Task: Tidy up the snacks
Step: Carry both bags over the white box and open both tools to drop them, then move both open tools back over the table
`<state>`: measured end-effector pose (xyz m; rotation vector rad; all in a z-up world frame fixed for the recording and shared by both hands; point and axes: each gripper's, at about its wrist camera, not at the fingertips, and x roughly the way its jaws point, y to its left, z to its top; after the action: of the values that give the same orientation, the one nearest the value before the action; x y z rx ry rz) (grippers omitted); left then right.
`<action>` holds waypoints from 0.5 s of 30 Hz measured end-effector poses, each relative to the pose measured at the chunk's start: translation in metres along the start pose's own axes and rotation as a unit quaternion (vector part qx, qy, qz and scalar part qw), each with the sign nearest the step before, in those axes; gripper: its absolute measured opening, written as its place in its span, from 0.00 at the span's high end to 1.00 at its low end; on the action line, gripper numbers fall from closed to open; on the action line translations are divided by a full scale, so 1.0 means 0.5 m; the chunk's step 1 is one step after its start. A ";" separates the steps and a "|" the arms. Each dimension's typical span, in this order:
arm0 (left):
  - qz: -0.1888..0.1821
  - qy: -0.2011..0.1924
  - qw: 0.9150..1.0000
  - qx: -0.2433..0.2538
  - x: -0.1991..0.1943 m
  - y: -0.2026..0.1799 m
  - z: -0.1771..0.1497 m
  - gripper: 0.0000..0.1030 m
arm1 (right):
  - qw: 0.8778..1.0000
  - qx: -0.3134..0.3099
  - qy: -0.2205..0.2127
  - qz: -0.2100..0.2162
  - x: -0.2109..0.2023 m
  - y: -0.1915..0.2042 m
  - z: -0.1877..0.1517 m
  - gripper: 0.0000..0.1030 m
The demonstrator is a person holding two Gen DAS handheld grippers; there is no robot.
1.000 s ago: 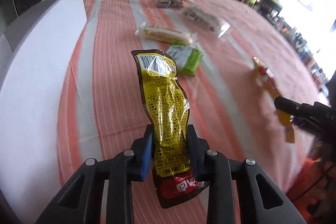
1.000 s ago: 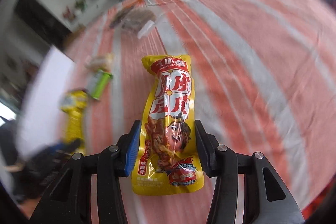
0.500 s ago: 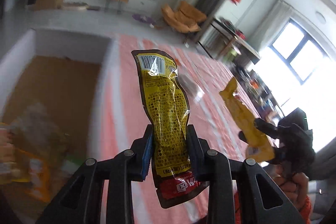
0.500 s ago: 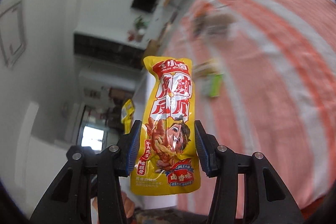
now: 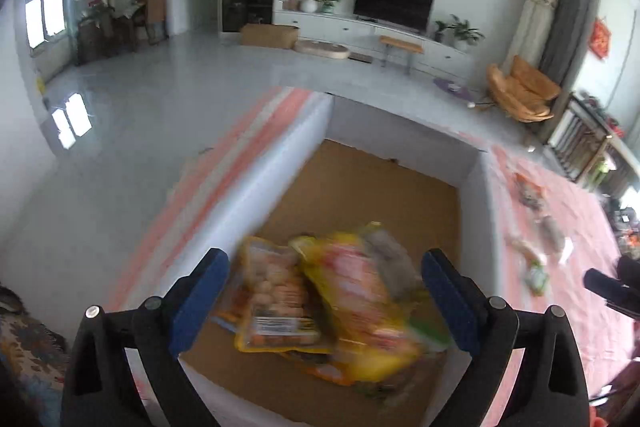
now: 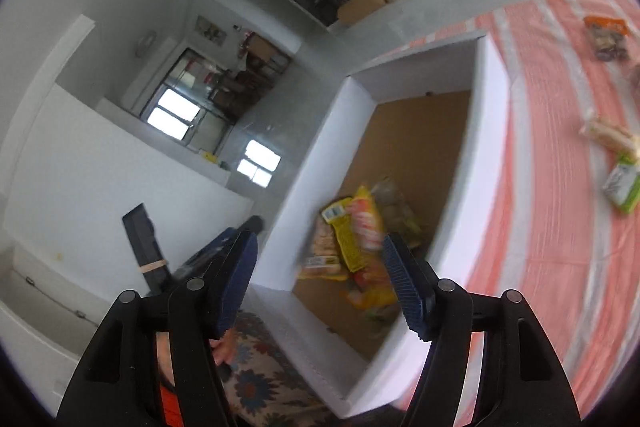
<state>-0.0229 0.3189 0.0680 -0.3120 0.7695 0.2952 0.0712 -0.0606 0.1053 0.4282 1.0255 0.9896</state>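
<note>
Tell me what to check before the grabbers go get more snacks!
1. Left gripper open with nothing in it: ok.
2. Right gripper open with nothing in it: ok.
3. Snack pile lying inside the box, nothing hanging over the wall: ok, as far as the blur lets me see.
4. Room left in the box: ok, the far half of the brown floor is bare.
5. More snacks waiting on the striped cloth: ok, the green pack and a few others lie there.
6. Which pack each gripper dropped: cannot tell, the pile is too blurry.
</note>
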 end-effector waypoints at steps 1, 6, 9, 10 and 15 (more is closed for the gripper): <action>-0.023 0.005 1.000 0.001 0.005 -0.018 -0.004 0.06 | 0.999 -0.008 -0.016 -0.032 -0.018 -0.018 -0.013 0.33; -0.161 0.033 0.985 0.053 0.023 -0.179 -0.035 0.06 | 0.951 -0.037 -0.085 -0.296 -0.109 -0.191 -0.078 0.32; -0.222 0.062 0.967 0.111 0.028 -0.315 -0.096 0.06 | 0.895 -0.022 -0.083 -0.438 -0.145 -0.336 -0.145 0.32; -0.235 0.075 0.960 0.136 0.039 -0.361 -0.121 0.06 | 0.884 -0.007 -0.078 -0.461 -0.161 -0.375 -0.170 0.32; -0.208 0.106 0.945 0.230 0.146 -0.534 -0.248 0.06 | 0.856 0.079 -0.097 -0.502 -0.241 -0.495 -0.245 0.31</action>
<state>0.0478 0.0387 -0.0237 -0.0567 0.9367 -0.3225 0.0656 -0.3071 -0.0681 0.0706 0.9595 -0.0820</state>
